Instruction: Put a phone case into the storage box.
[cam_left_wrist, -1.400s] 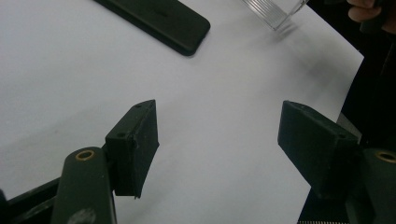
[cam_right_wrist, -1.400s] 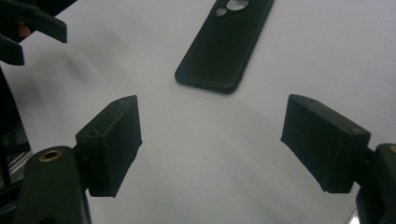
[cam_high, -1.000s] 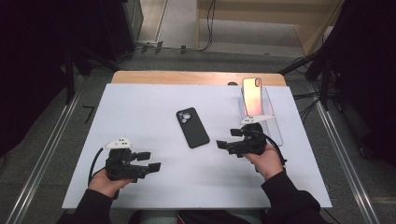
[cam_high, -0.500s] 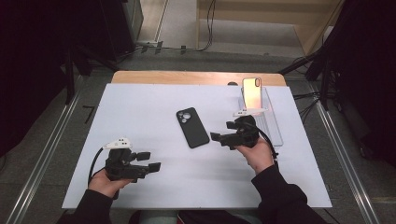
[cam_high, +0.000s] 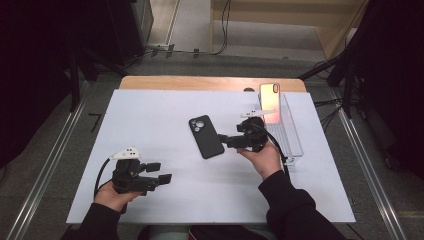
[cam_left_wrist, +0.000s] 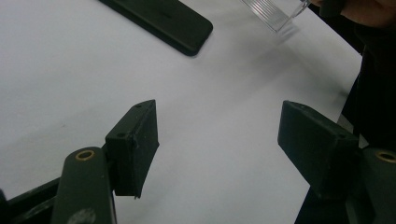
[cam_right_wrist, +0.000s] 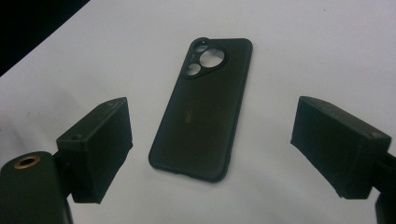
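Black phone case (cam_high: 206, 137) flat on white table (cam_high: 150, 110), back up, mid-table. Right gripper (cam_high: 224, 139) just beside case, jaws spread, empty. Left gripper (cam_high: 161, 172) near front edge, jaws apart, empty. Phone (cam_high: 269, 101) upright in clear stand (cam_high: 290, 135), possibly leaning.

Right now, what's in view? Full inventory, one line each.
phone case: 1, black, lying flat mid-table with its camera cutout at the far end, just off the right gripper's open jaws
phone: 1, screen glowing orange-pink, propped upright at the far end of the clear tray
clear tray: 1, transparent plastic, right side of the table
table: 1, white top with a wooden strip at the far edge
left gripper: 1, black, jaws open, near left of the table
right gripper: 1, black, jaws open, facing the phone case
hands and dark sleeves: 2, entering from the near edge
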